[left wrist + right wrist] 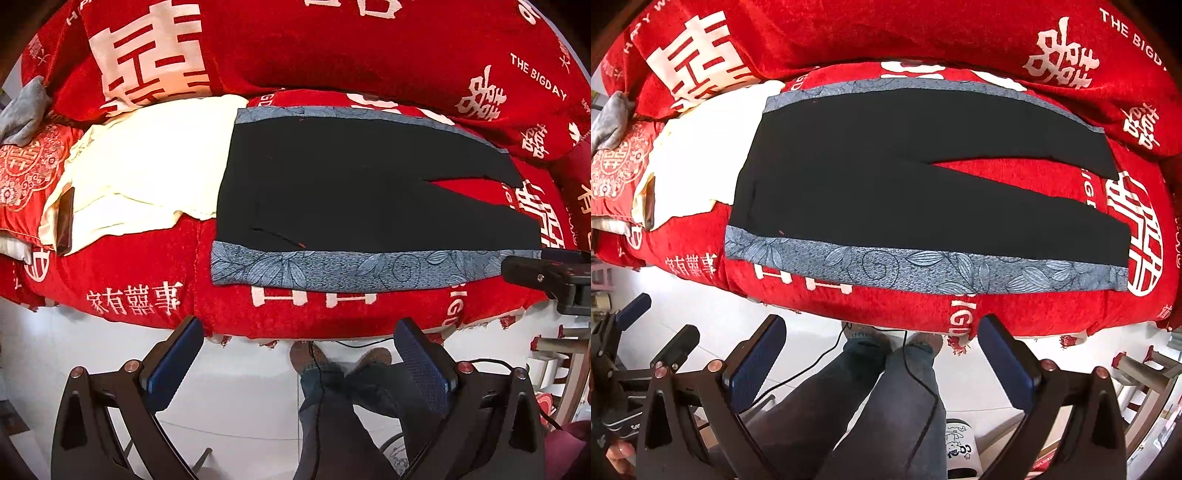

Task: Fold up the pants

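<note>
**Still flat, nothing folded: black pants waiting on the red sofa**

Right now both my tools hang out over the floor, short of the sofa's front edge. My left gripper (299, 363) has its fingers (177, 363) spread wide with nothing between them, and my right gripper (882, 360) is just as released and empty.

The pants (886, 177) lie spread full length on the sofa seat (1034, 310), waistband to my left and partly over a cream cloth (147, 166), legs running right and parting in a narrow V. A blue-grey leaf-patterned stripe (905, 266) runs down each outer side.

I judge the fabric light, soft and limp. It should drape and sag rather than hold a crease, and the plush cover may drag at it, so a lift seems better than a slide. The best holds look like the near waistband corner for my left and the near leg hem for my right, carrying that near edge over onto the far leg.

On the cover (369, 48) I read "THE BIGDAY" in white, beside large white double-happiness characters and a line of smaller Chinese characters along the front.
</note>
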The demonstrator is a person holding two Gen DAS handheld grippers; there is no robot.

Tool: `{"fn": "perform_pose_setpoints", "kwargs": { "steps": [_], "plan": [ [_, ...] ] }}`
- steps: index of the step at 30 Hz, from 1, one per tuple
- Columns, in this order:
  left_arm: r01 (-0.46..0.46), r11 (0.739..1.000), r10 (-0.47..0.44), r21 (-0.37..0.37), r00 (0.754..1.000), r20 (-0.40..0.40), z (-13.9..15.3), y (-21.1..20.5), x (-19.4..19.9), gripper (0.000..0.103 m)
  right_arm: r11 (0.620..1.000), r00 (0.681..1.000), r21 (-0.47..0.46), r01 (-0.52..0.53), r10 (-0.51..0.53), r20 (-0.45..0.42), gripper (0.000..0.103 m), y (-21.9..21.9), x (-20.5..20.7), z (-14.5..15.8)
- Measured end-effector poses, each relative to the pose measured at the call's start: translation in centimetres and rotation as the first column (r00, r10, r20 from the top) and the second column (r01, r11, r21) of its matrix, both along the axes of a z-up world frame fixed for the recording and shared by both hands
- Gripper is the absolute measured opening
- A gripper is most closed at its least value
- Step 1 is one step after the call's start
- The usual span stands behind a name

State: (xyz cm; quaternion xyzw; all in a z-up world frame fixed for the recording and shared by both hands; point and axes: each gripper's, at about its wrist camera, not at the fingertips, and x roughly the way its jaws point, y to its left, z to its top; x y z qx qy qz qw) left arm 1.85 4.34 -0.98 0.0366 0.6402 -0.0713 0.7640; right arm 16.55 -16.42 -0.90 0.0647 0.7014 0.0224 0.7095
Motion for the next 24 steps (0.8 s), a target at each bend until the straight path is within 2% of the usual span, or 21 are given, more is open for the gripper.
{"fn": "perform_pose_setpoints", "kwargs": {
  "steps": [24],
  "plan": [
    [0.027, 0.998, -0.027, 0.049, 1.000, 0.005, -0.2, 0.7, -0.1, 0.103, 0.997, 0.997, -0.003, 0.077, -0.077, 0.015, 0.103, -0.3, -1.7, 0.4]
  ]
}}
